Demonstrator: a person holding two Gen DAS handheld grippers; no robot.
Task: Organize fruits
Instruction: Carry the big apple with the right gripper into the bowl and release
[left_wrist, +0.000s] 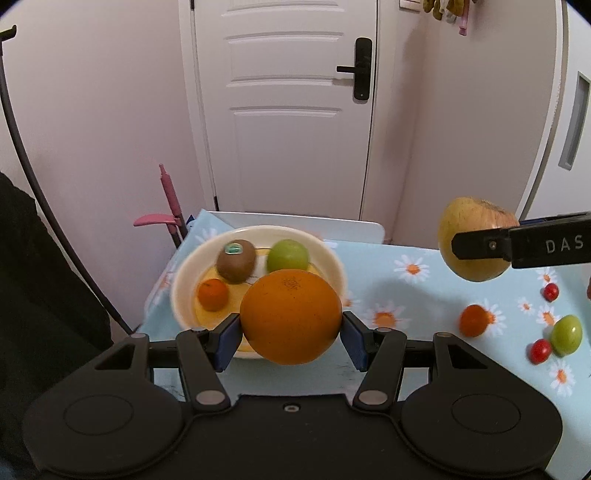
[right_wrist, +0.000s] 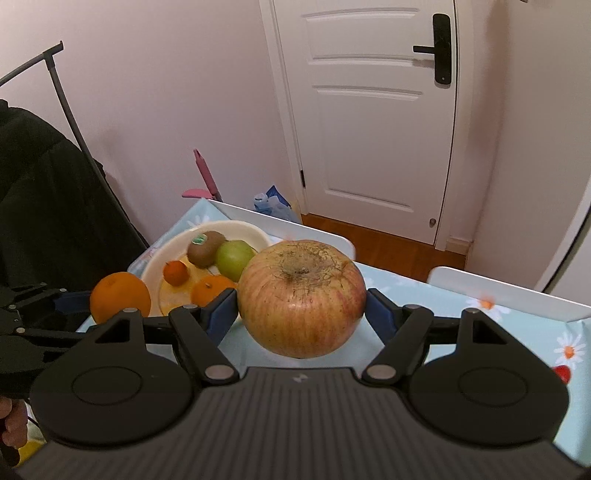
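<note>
Left claw (left_wrist: 291, 334): blue pads pressed on both sides of a large orange (left_wrist: 291, 315), held clear of the tabletop (left_wrist: 388, 277).
Right claw (left_wrist: 480, 247): enters from the right edge, one black finger across a yellow-red apple (left_wrist: 476, 221) held in the air.
Bowl (left_wrist: 184, 273): cream; contains a kiwi (left_wrist: 236, 260) with sticker, a green fruit (left_wrist: 287, 255) and a small orange (left_wrist: 212, 293).
Loose fruit on the tabletop: small orange fruit (left_wrist: 474, 320), green fruit (left_wrist: 566, 335), two red tomatoes (left_wrist: 541, 351) (left_wrist: 550, 292).
Background: white door (left_wrist: 288, 110).
</note>
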